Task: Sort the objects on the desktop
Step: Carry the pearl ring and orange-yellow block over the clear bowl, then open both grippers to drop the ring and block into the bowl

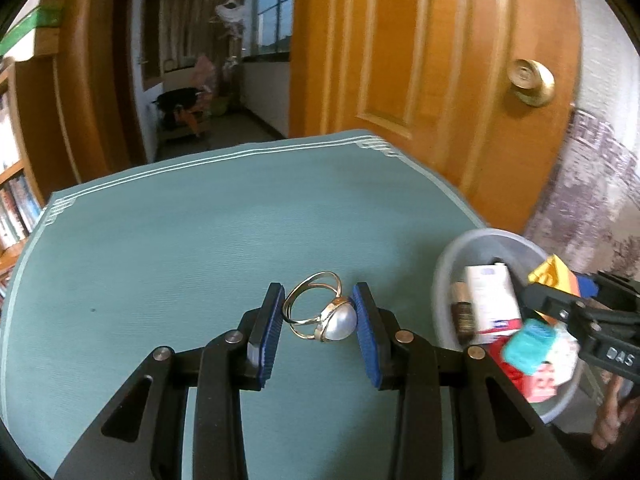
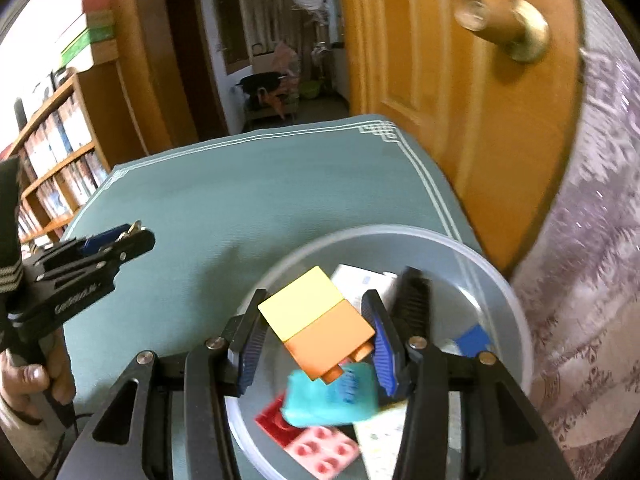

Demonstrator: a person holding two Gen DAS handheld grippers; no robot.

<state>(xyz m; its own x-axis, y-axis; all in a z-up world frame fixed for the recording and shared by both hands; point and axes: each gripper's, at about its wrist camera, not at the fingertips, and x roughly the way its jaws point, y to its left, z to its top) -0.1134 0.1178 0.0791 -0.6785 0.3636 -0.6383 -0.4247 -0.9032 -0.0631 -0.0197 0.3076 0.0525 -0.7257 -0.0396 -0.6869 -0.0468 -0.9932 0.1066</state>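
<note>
A gold ring with a white pearl (image 1: 322, 312) is held between the blue pads of my left gripper (image 1: 319, 312), just above the teal tablecloth (image 1: 200, 240). My right gripper (image 2: 318, 334) hangs over a grey bowl (image 2: 508, 304). Between its jaws is a yellow and orange toy block (image 2: 320, 324), tilted; the jaws stand a little apart from it and it looks released. A teal block (image 2: 332, 400) blurs beneath it. In the left wrist view the right gripper (image 1: 560, 300) and the bowl (image 1: 444, 264) are at the right.
The bowl holds a white box (image 1: 494, 296), a small brown bottle (image 1: 462, 312), red and pink cards (image 2: 320, 440) and a blue piece (image 2: 474, 340). An orange door (image 1: 420, 60) stands behind the table. A bookshelf (image 2: 60, 168) is at the left.
</note>
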